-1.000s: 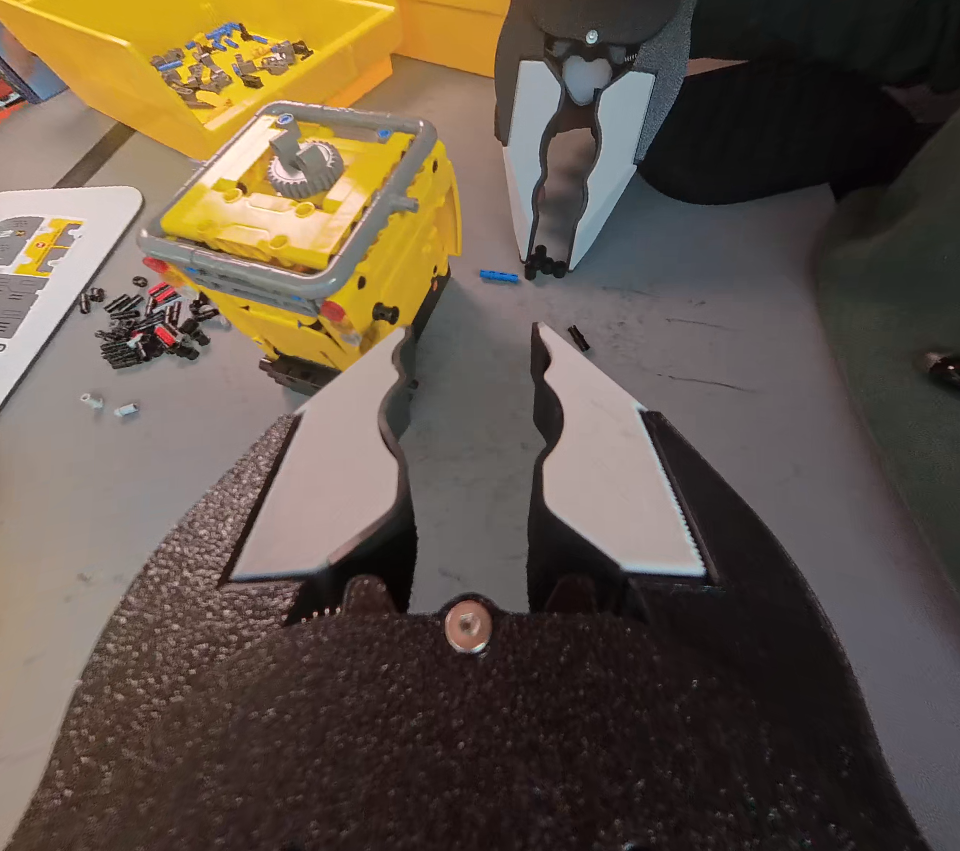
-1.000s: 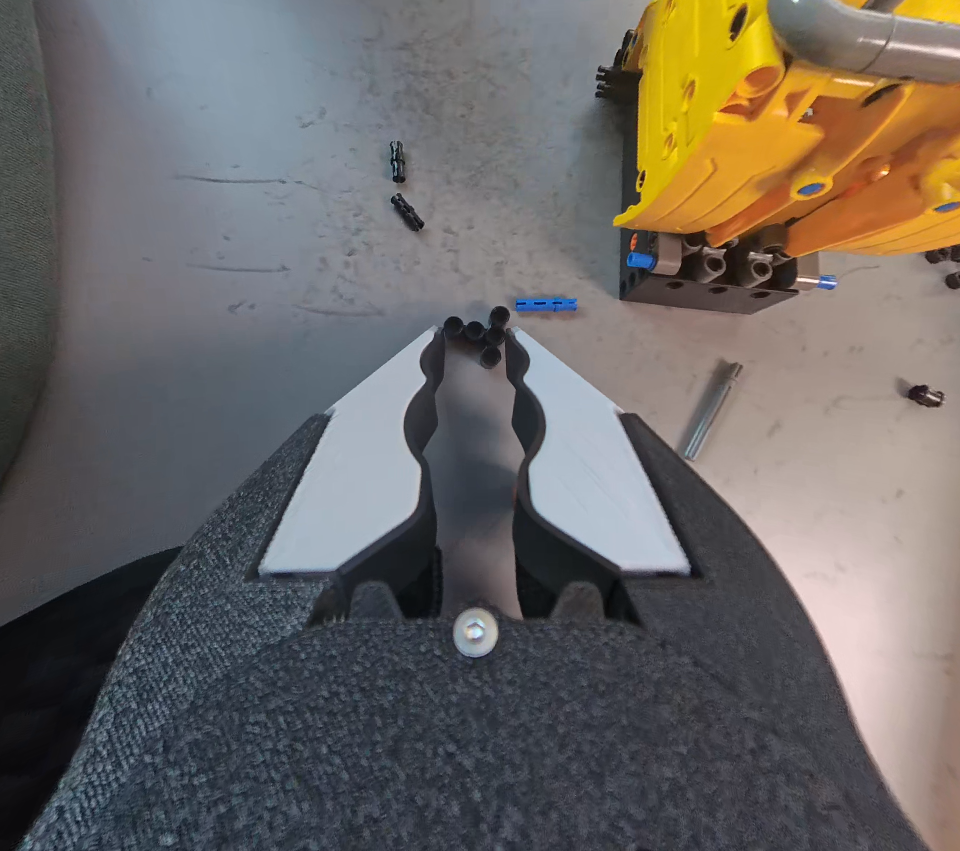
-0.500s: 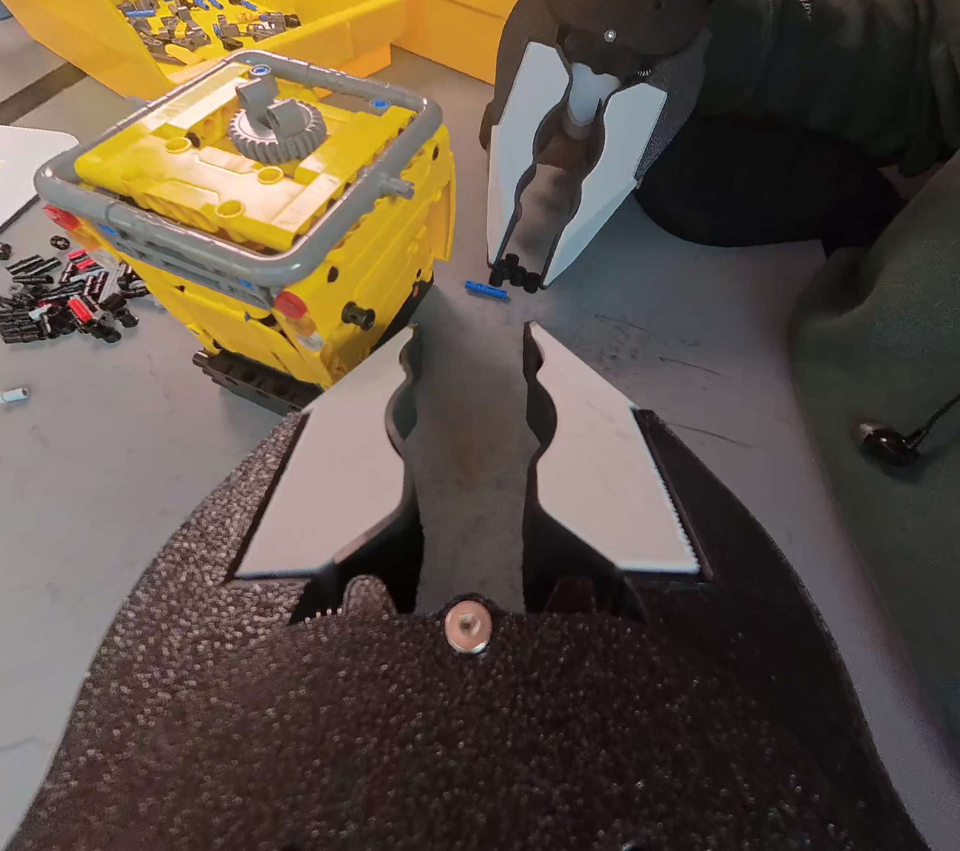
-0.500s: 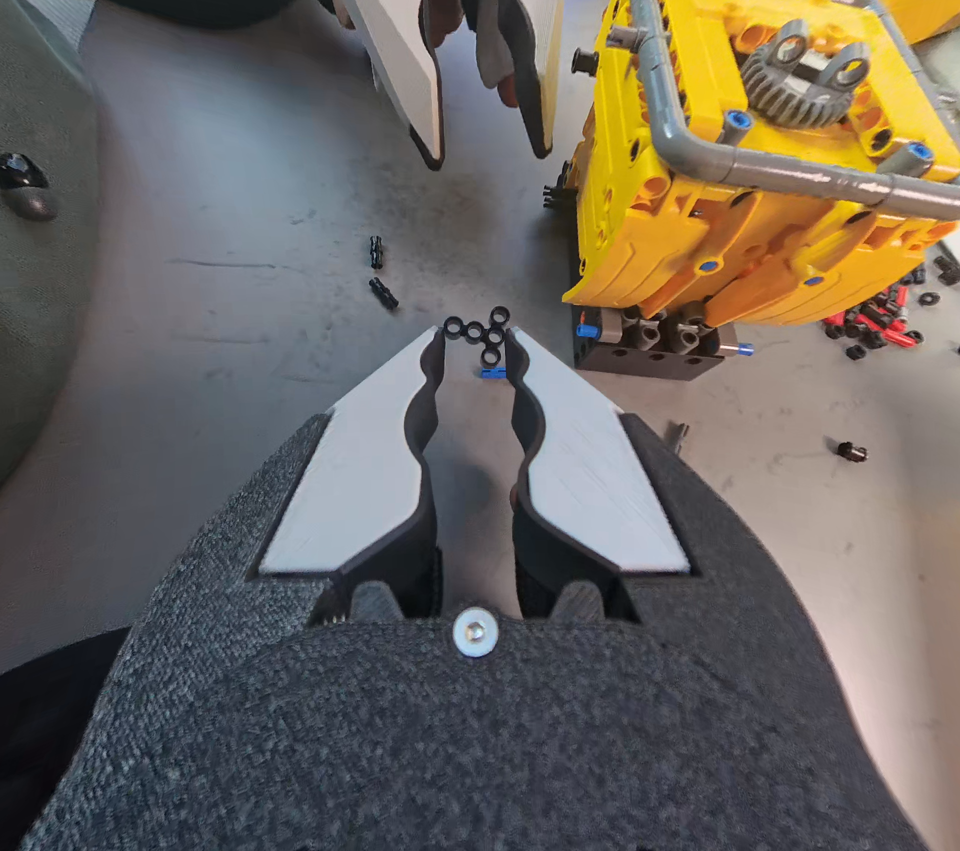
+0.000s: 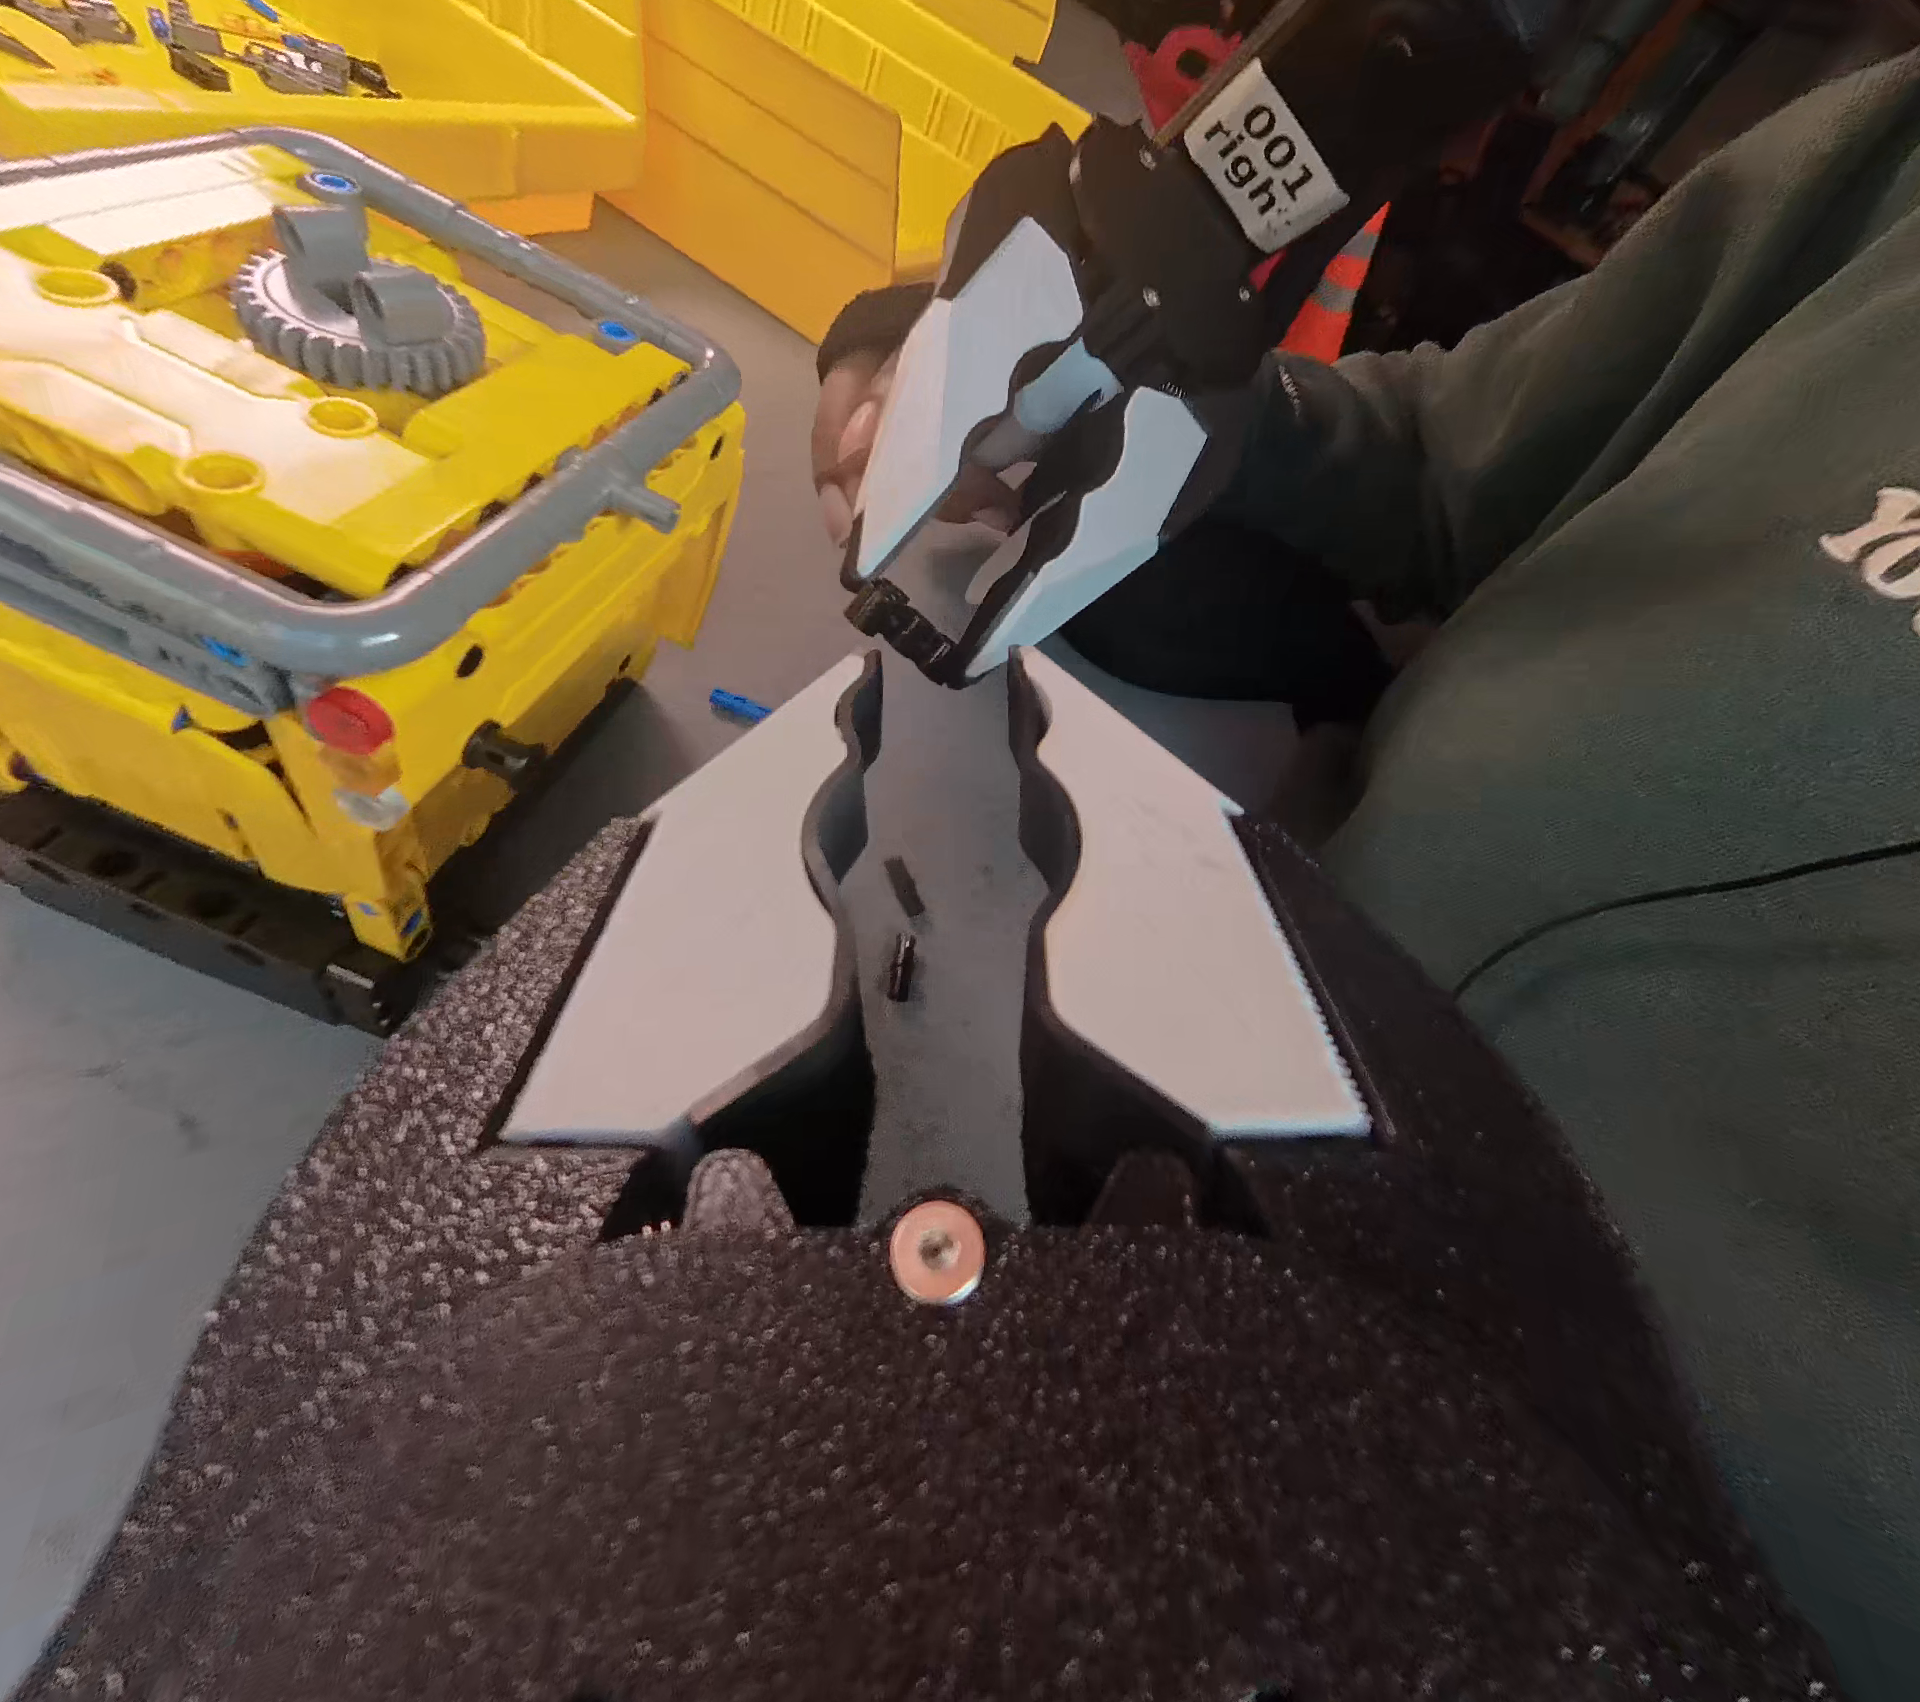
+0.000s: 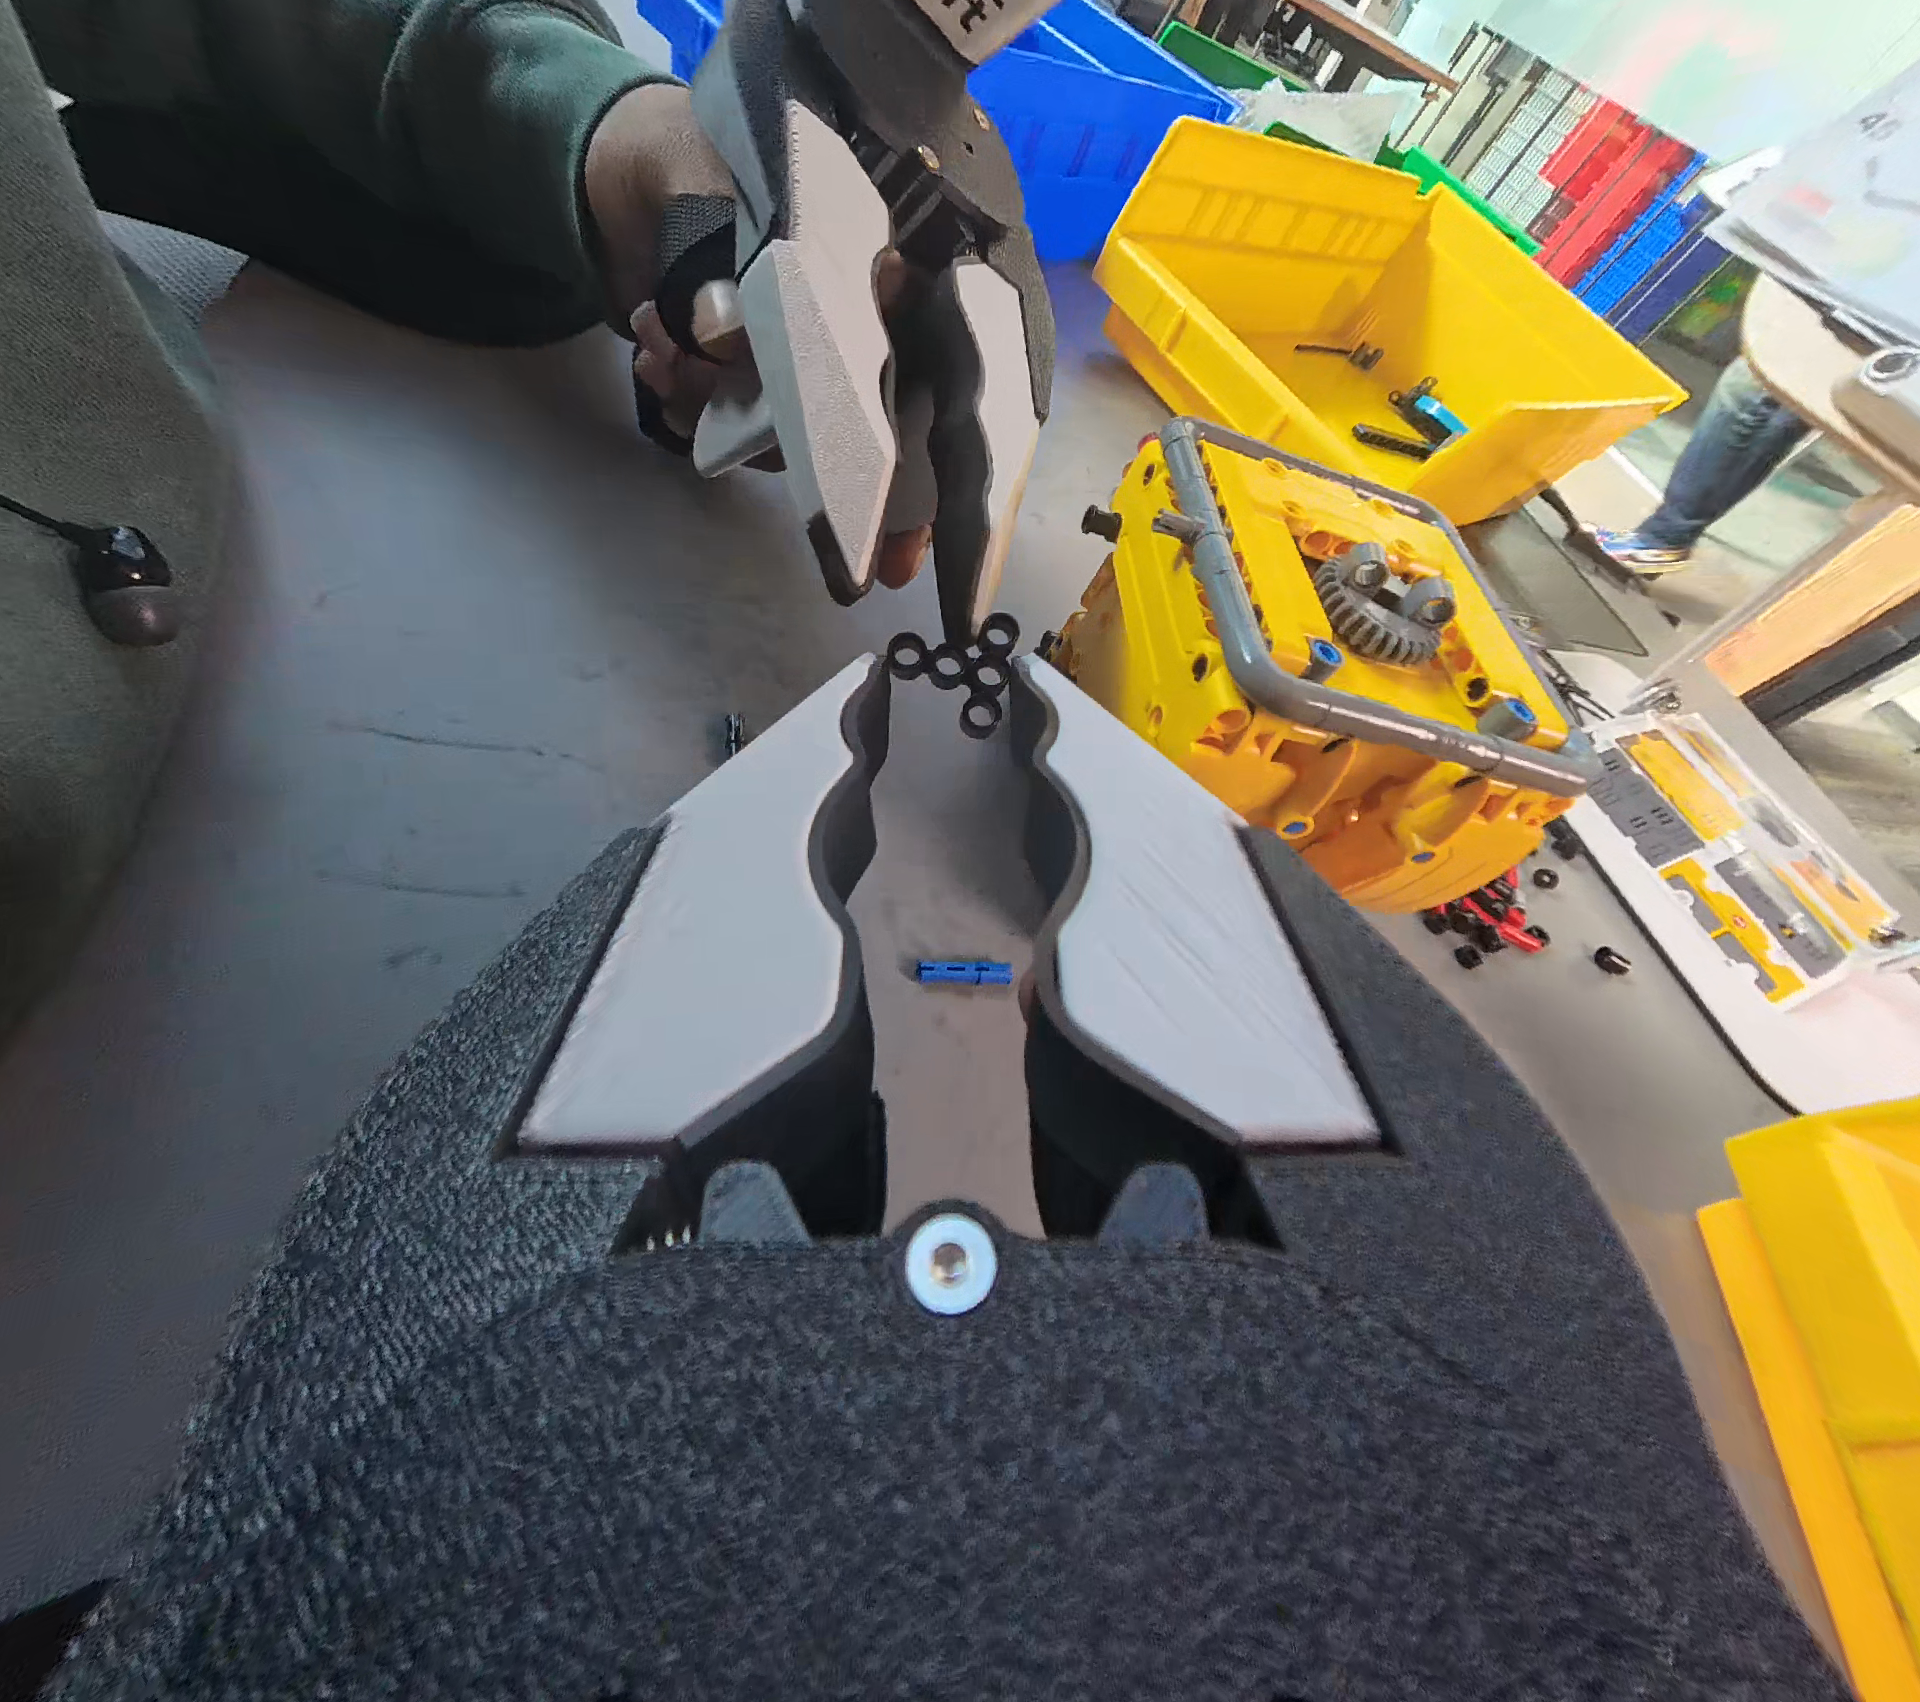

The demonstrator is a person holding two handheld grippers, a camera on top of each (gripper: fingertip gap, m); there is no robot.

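Observation:
My right gripper (image 6: 954, 678) is shut on a small black cross-shaped brick piece with round holes (image 6: 961, 676) and holds it in the air above the grey table (image 6: 416, 717). My left gripper (image 5: 943, 676) is open and empty, tip to tip with the right one. In the left wrist view the right gripper (image 5: 914, 644) shows the black piece (image 5: 899, 618) just past my left fingertips. In the right wrist view the left gripper (image 6: 914, 582) hangs over the piece, one fingertip close to it. A yellow brick-built model (image 5: 312, 426) with a grey gear (image 5: 353, 322) stands beside them, as the right wrist view also shows (image 6: 1299, 644).
A blue pin (image 6: 964, 972) and two black pins (image 5: 904, 925) lie on the table below the grippers. Yellow bins (image 5: 727, 42) and blue bins (image 6: 1039, 83) stand behind. A booklet (image 6: 1714, 873) and loose pins (image 6: 1486, 914) lie beyond the model. Green sleeves are close by. The tips of both grippers are at nearly the same place.
My right gripper has lifted the black piece off the table and brought it up to my left gripper. Both grippers have tilted upward, and their tips now nearly meet.

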